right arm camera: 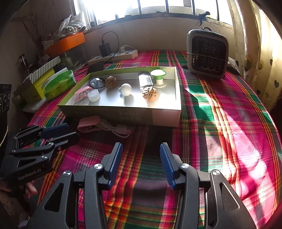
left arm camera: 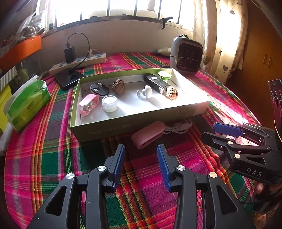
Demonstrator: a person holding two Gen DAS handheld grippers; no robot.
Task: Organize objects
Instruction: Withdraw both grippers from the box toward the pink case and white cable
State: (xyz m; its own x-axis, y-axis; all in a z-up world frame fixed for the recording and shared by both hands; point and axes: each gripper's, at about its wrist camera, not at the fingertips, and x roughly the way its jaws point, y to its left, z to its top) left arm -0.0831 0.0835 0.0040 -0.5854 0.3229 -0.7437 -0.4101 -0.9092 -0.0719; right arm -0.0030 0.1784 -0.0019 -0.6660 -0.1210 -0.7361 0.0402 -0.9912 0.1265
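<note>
With most small things already lying in the shallow green-sided cardboard box (left arm camera: 98, 131), both the left claw (left arm camera: 141, 165) and right claw (right arm camera: 141, 164) hover spread and empty, so the pink clip-shaped case with its cable (left arm camera: 148, 134), just before the box's near wall, looks next: a short reach and pinch.

We're in somebody's home: plaid tablecloth (right arm camera: 220, 123), heart-print curtains (left arm camera: 223, 45) at the barred window (left arm camera: 109, 8), a small heater (right arm camera: 208, 54).

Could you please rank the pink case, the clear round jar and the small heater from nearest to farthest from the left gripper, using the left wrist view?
From the left gripper:
1. pink case, on the cloth outside the box.
2. clear round jar, inside the box, left part.
3. small heater, far right, behind the box.
</note>
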